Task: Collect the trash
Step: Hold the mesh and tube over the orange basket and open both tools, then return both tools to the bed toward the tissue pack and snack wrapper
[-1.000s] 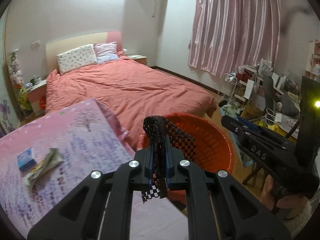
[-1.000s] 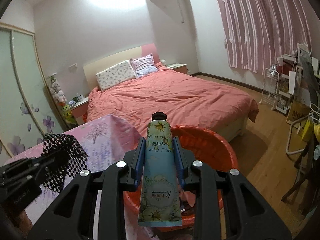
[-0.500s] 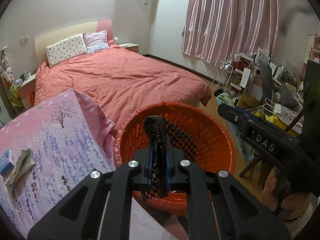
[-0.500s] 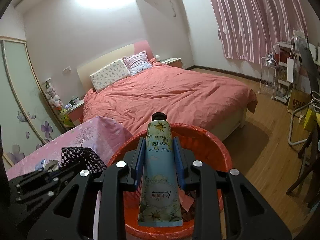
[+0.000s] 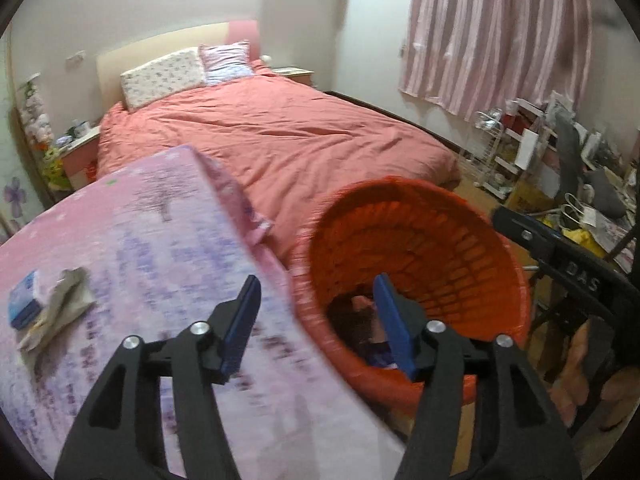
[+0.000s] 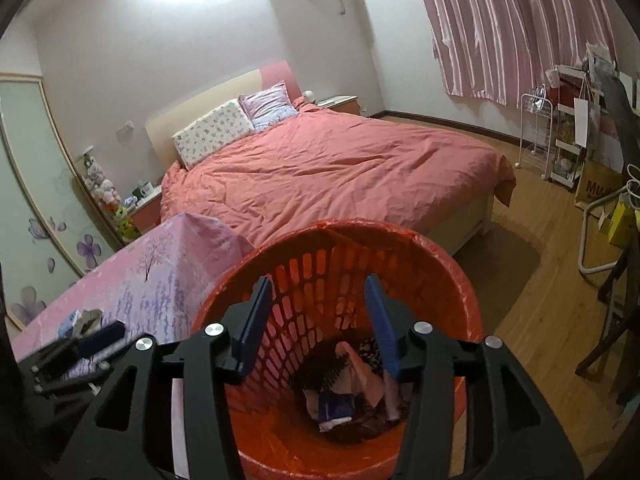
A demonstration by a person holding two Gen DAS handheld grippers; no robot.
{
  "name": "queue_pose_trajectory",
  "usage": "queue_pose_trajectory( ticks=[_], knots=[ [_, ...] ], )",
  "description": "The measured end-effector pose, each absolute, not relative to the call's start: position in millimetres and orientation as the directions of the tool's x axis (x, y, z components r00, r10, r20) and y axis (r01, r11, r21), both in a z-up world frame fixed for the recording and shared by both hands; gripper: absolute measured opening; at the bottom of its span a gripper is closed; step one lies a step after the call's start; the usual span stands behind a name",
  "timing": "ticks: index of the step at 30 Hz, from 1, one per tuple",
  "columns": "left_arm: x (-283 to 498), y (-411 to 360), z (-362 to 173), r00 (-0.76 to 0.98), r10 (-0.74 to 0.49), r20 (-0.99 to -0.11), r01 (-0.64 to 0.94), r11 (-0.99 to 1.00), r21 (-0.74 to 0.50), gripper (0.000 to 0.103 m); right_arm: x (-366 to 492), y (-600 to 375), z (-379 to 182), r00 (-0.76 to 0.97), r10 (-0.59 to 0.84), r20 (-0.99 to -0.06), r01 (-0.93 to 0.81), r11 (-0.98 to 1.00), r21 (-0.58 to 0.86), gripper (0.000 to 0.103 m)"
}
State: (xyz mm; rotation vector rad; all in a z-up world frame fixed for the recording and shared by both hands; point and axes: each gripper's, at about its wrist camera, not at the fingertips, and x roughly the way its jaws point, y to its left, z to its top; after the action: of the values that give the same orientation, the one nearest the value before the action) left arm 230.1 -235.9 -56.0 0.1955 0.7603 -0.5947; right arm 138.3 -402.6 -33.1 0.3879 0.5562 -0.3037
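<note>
- Left wrist camera looks down past the table [image 5: 132, 248] edge, close to the basket [image 5: 420, 240].
- Right wrist camera peers straight into the basket [image 6: 460, 280].
- Both share the bed [image 5: 280, 140].

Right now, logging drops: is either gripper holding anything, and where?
Nothing: left gripper and right gripper are opening, empty, above the orange basket.

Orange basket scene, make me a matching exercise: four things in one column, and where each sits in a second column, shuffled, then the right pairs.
Things:
1. orange basket
2. small blue box
3. floral pillow
4. white wire rack

Places:
A. at the head of the bed
B. on the pink tablecloth
C. beside the table, on the floor
D. under the pink striped curtain

Pairs: 1-C, 2-B, 3-A, 4-D
</note>
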Motion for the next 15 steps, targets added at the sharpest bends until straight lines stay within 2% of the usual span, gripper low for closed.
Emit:
queue_pose_trajectory(
  ticks=[5,11,15],
  knots=[
    [245.0,-177.4,-52.3,0.645,-0.326,-0.691,0.457,0.889,0.007,0.072,145.4,-376.5,-31.2,0.805,-0.158,-0.572,0.338,0.914,0.224,0.054],
    [290.4,-71.3,-51.2,0.722,-0.087,-0.687,0.175,0.983,0.060,0.084,153.3,-337.5,-31.2,0.805,-0.105,-0.584,0.262,0.946,0.191,0.058],
    [327.2,-8.9,-54.5,0.719,0.010,-0.695,0.033,0.998,0.049,0.087,161.6,-312.2,-34.2,0.794,-0.074,-0.603,0.218,0.961,0.169,0.058]
  ],
)
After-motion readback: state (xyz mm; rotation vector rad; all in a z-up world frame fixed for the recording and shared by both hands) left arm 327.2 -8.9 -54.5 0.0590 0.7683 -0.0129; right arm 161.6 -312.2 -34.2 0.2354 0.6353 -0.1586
